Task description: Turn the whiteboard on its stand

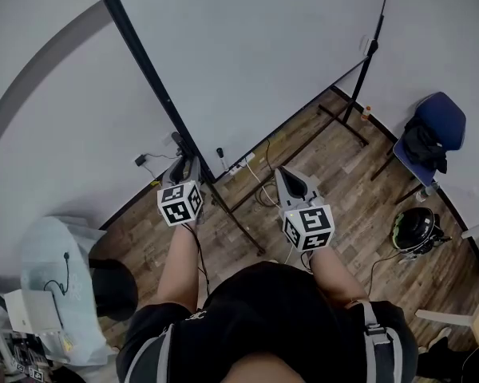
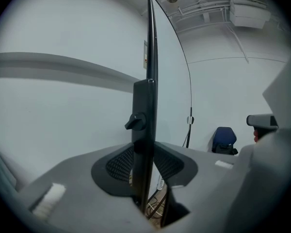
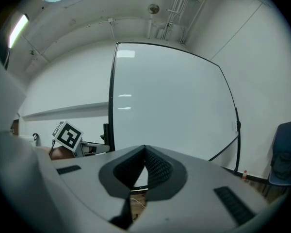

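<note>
Edgewise, whiteboard point(image 2: 152, 47) gripped within left hand-held gripper point(image 2: 144, 161).

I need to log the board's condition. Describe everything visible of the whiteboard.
The whiteboard is large, blank and white, with a thin black frame, standing upright on a black floor stand near the wall. A knob sits on its left upright, which the left gripper's fingers clamp.

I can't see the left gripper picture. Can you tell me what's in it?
The left gripper pinches a black upright with a small knob between its two grey jaws; above it the whiteboard rises, seen edge-on. A blue chair stands by the white wall behind.
</note>
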Demonstrator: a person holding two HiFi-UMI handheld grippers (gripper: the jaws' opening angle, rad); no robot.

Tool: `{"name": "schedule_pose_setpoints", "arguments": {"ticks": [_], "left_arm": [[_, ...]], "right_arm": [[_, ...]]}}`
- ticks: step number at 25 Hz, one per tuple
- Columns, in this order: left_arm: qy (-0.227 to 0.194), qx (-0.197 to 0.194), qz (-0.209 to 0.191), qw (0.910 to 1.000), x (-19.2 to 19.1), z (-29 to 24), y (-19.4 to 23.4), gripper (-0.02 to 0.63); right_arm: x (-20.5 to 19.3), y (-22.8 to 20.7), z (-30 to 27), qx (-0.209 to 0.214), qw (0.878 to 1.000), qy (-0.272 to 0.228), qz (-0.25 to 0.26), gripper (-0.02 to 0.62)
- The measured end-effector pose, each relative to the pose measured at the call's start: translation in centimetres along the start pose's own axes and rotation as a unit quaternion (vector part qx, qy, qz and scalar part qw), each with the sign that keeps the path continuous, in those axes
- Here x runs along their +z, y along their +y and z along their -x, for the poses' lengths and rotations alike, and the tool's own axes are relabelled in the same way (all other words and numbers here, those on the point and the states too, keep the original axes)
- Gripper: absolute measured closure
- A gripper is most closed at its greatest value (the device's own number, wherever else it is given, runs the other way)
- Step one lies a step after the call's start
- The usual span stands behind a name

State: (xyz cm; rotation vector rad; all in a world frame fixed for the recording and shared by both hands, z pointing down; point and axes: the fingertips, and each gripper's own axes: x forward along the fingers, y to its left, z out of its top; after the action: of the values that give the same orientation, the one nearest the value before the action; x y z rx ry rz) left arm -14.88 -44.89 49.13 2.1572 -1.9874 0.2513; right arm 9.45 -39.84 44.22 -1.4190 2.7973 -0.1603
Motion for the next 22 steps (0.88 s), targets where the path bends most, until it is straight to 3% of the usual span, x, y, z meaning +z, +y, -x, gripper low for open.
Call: {"name": "schedule_pose_setpoints", "arguments": {"ticks": [9,22], "left_arm": [[-0.006,0.020,0.001,0.9998,-0.1,1.0,2.0,0.479],[-0.002,0.084,0.009,0.9965,0.1,0.4,8.1,0.508]], "right_arm": [[-1.8,0.3,-0.9,0.011,1.000,0.023,-0.016,0.591],[-2.4,1.2,-3.2,0.024,0.999,0.030,-0.020,0.591]]}}
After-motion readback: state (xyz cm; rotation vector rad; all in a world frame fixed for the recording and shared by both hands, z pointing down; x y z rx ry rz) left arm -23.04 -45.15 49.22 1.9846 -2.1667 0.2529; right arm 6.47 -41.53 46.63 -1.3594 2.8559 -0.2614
